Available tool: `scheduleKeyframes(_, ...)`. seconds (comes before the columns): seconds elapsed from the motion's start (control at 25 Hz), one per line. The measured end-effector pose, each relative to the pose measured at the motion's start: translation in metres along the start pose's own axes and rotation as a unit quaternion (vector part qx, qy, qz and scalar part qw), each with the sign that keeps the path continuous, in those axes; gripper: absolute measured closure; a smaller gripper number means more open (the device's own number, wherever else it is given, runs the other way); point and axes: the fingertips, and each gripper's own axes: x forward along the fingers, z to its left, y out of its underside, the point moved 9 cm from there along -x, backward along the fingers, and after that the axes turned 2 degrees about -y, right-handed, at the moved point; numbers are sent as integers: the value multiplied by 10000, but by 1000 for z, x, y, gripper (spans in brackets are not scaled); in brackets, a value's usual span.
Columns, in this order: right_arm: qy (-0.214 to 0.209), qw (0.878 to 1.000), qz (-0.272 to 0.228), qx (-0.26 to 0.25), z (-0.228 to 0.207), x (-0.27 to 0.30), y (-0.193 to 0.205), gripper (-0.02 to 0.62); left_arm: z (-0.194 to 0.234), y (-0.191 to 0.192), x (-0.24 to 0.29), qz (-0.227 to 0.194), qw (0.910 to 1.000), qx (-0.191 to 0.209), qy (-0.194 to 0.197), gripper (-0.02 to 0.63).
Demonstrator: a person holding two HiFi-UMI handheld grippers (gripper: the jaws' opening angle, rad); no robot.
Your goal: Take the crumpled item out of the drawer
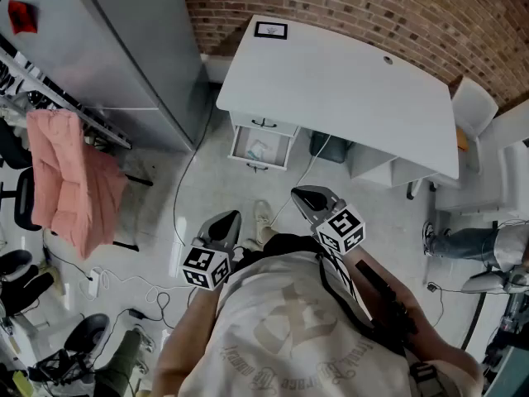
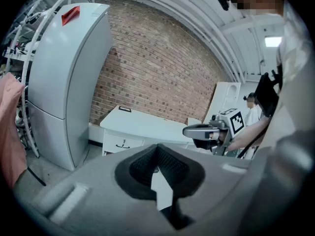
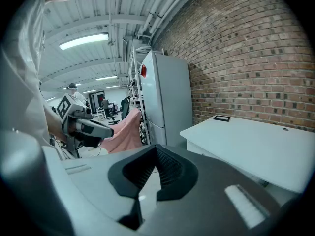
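Under the white desk (image 1: 331,81) a drawer (image 1: 281,149) stands pulled out, with a small pale item (image 1: 259,148) lying in it, too small to make out. My left gripper (image 1: 227,219) and right gripper (image 1: 300,194) hover over the floor in front of the desk, well short of the drawer. Both are shut with nothing between the jaws. In the left gripper view the shut left gripper (image 2: 157,149) faces the desk (image 2: 147,124), and the right gripper (image 2: 199,131) shows beside it. In the right gripper view the shut right gripper (image 3: 156,151) points toward the refrigerator (image 3: 170,97).
A grey refrigerator (image 1: 124,40) stands left of the desk against a brick wall (image 1: 372,7). A pink cloth (image 1: 70,180) hangs on a rack at the far left. Cables (image 1: 186,197) and power strips lie on the floor. White chairs (image 1: 475,106) and another person's legs (image 1: 471,242) are at the right.
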Motion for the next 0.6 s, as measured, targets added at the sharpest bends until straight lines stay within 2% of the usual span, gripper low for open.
scheduleKeyframes(0.6, -50, 9999, -140, 79, 4, -10, -4, 588, -8, 1, -6, -95, 10000, -21, 23, 603)
